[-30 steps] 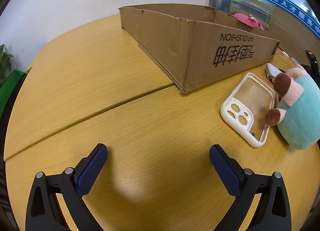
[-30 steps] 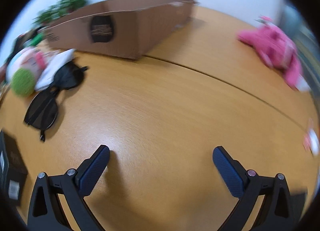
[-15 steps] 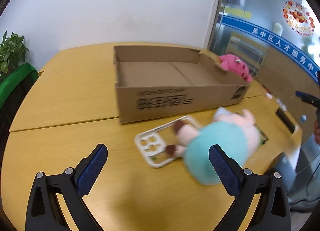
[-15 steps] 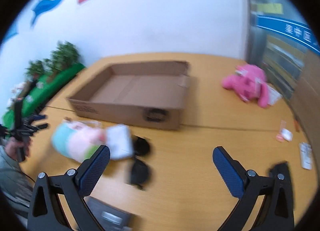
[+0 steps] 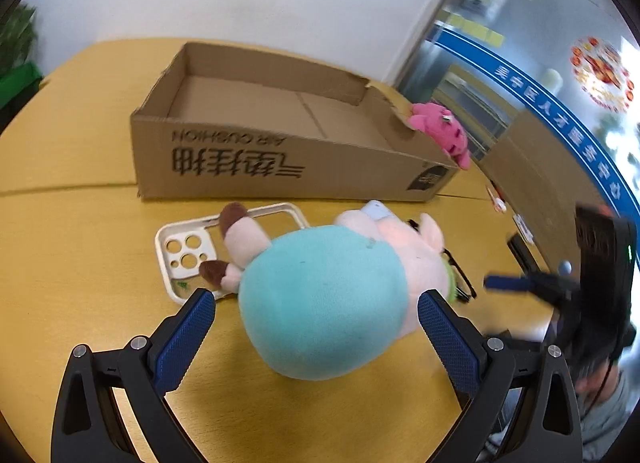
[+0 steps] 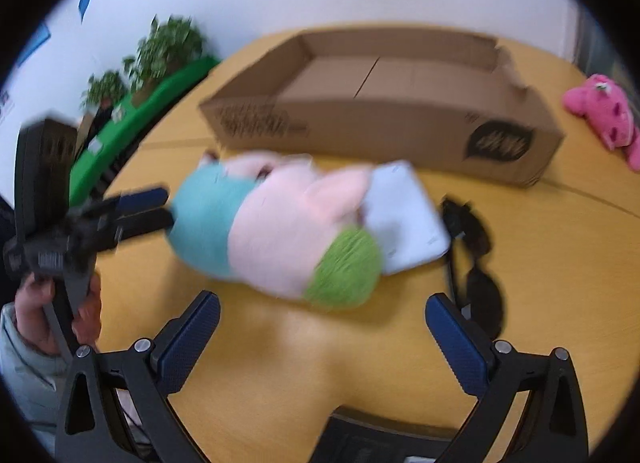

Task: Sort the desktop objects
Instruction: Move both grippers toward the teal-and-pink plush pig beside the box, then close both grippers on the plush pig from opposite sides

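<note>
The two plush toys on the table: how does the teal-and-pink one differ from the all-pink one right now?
The teal-and-pink plush is large in the left wrist view, lying in front of the cardboard box between the open left gripper fingers; the pink plush lies beyond the box's far corner. The first overlaps the phone case; the second touches no desk item. Neither is in the box or gripped.

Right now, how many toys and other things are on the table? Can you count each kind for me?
Plush toys: 2, the teal-bodied pig and the pink plush
Phone cases: 1, the clear phone case
Sunglasses: 1, the black sunglasses
White pouches: 1, the white pouch
Cardboard boxes: 1, the cardboard box
Total: 6
</note>
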Demonstrator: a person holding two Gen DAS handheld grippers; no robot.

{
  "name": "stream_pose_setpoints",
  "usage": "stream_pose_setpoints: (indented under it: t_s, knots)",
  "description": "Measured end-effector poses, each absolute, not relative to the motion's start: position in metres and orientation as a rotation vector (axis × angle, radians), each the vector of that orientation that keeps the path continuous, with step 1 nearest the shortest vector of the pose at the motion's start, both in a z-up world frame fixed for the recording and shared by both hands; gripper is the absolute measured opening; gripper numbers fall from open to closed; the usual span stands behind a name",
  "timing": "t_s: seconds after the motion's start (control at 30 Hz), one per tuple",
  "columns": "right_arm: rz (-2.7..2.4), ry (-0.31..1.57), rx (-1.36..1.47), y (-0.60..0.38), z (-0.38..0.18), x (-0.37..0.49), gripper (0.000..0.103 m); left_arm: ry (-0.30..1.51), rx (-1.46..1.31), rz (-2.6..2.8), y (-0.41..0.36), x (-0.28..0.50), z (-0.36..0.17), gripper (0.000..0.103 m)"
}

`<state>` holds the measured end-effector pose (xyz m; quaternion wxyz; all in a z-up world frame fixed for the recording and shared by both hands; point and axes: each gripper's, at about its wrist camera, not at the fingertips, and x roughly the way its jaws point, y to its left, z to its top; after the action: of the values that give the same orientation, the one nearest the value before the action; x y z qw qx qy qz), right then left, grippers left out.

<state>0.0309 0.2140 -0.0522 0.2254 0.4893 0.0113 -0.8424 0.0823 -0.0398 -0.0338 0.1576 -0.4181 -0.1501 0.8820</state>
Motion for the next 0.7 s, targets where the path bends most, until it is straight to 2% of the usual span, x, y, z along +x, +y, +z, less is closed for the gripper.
stream_pose_setpoints:
  t_s: [0.1, 0.23, 0.3, 0.43, 0.63, 0.7]
  knots:
    - [-2.297, 0.089, 1.393, 0.214, -0.073, 0.053, 0.102, -0.46, -1.228, 2.52, -0.043, 0.079, -0.046, 0.102]
    - [-2.236, -0.07, 1.394, 0.231, -0.097, 0.068, 0.102, -0.477, -1.231, 2.492, -0.041, 0.08, -0.054, 0.102]
    - [-2.289, -0.022, 1.337, 0.233, -0.103, 0.071, 0.101, -0.477, -1.228, 2.488, -0.039, 0.082, -0.055, 0.102]
    - [-2.42, 0.018, 1.222, 0.245, -0.094, 0.064, 0.101, -0.483, -1.236, 2.479, -0.038, 0.08, -0.056, 0.102]
    - [-2.355, 0.017, 1.227, 0.244, -0.084, 0.036, 0.101, -0.507, -1.229, 2.453, -0.035, 0.071, -0.057, 0.102]
    - [-2.322, 0.103, 1.178, 0.223, -0.074, 0.036, 0.101, -0.524, -1.225, 2.433, -0.034, 0.067, -0.059, 0.102]
